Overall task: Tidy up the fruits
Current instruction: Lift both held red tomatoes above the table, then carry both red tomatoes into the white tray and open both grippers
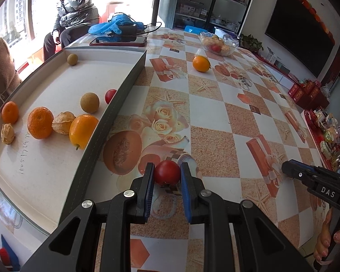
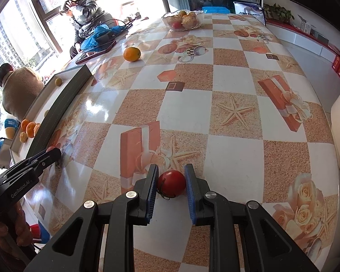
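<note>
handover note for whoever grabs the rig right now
Left tool: fingers flank the left tomato, which sits on the table beside the tray; grip unclear.
Right tool: same around the right tomato.
Done: several fruits lie in the tray.
Left: both tomatoes and the orange on the table. A bowl of fruit stands at the far end.
</note>
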Tool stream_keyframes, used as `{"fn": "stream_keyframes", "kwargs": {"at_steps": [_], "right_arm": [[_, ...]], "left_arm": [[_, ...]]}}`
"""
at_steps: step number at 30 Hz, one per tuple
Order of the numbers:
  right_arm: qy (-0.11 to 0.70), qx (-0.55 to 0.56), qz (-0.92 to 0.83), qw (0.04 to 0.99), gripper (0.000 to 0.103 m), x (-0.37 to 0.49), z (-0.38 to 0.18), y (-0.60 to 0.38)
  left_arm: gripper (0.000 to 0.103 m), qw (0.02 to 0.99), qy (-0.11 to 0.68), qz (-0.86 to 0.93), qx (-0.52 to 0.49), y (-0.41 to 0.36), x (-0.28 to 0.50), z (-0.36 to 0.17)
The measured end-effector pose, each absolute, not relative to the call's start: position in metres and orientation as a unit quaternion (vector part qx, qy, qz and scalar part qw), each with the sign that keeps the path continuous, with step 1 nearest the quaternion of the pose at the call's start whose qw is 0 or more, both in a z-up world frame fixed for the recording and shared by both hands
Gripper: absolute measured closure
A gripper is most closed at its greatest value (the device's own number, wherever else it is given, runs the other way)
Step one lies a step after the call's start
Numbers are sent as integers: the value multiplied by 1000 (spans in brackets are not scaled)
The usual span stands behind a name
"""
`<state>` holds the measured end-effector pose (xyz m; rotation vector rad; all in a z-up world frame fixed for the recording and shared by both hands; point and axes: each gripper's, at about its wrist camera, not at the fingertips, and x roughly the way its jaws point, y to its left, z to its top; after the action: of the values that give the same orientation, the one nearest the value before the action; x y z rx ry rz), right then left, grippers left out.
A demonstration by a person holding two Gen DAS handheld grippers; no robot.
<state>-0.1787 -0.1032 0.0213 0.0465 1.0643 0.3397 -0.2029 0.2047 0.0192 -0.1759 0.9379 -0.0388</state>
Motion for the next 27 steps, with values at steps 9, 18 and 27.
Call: {"fn": "stream_keyframes", "kwargs": {"at_steps": [9, 18, 27], "right_arm": [[509, 22, 205, 835, 78, -173, 49, -73], [501, 3, 277, 820, 78, -154, 90, 7], [515, -25, 331, 790, 78, -129, 99, 100]], "left_arm": [[79, 895, 435, -36, -88, 219, -203, 57], [79, 903, 422, 12, -74, 277, -193, 92], [79, 886, 449, 84, -80, 339, -175, 80]]}}
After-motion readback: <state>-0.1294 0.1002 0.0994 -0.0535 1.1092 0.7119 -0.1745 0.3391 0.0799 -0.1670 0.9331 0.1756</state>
